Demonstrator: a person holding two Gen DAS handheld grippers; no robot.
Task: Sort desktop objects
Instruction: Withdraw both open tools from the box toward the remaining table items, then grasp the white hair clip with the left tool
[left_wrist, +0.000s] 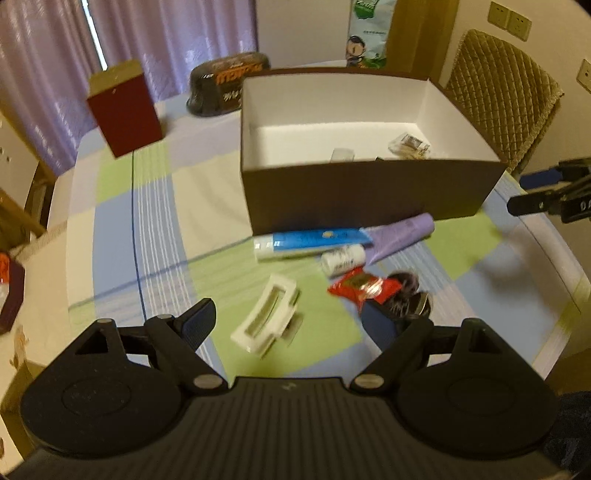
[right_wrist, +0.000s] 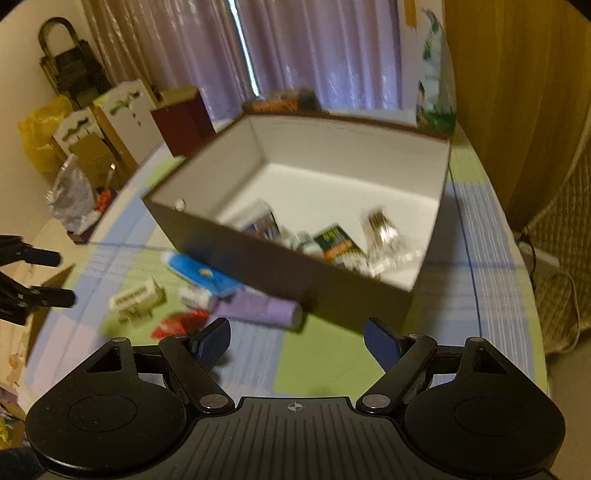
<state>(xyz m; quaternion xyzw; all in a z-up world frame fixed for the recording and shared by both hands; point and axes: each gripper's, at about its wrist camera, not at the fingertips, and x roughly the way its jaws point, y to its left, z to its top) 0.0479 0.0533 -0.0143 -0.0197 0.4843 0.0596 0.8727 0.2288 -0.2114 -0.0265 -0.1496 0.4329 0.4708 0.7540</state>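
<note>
Both claws hang over the checked tabletop (left_wrist: 155, 221), and both are spread wide with nothing between the fingers. The left claw (left_wrist: 299, 325) sits low above a white hair clip (left_wrist: 267, 319) lying on a green square, the clip just ahead of its fingertips. To the right of the clip there's a red wrapper (left_wrist: 364, 288) resting against a dark round object, too blurred to name. Behind those, hard against the front wall of the brown box (left_wrist: 369, 199), lie a blue tube (left_wrist: 314, 242), a small white tube (left_wrist: 341, 258) and a purple roll (left_wrist: 400, 234), all bunched together and touching. The right claw (right_wrist: 297, 341) hovers released near the box's front corner, above a green patch, with the purple roll just ahead of its left finger. Inside the box, white-lined, several small packets and a clear-wrapped item (right_wrist: 380, 230) sit clustered at the near side. A dark red carton (left_wrist: 123, 109) stands well apart at the tabletop's far left.
</note>
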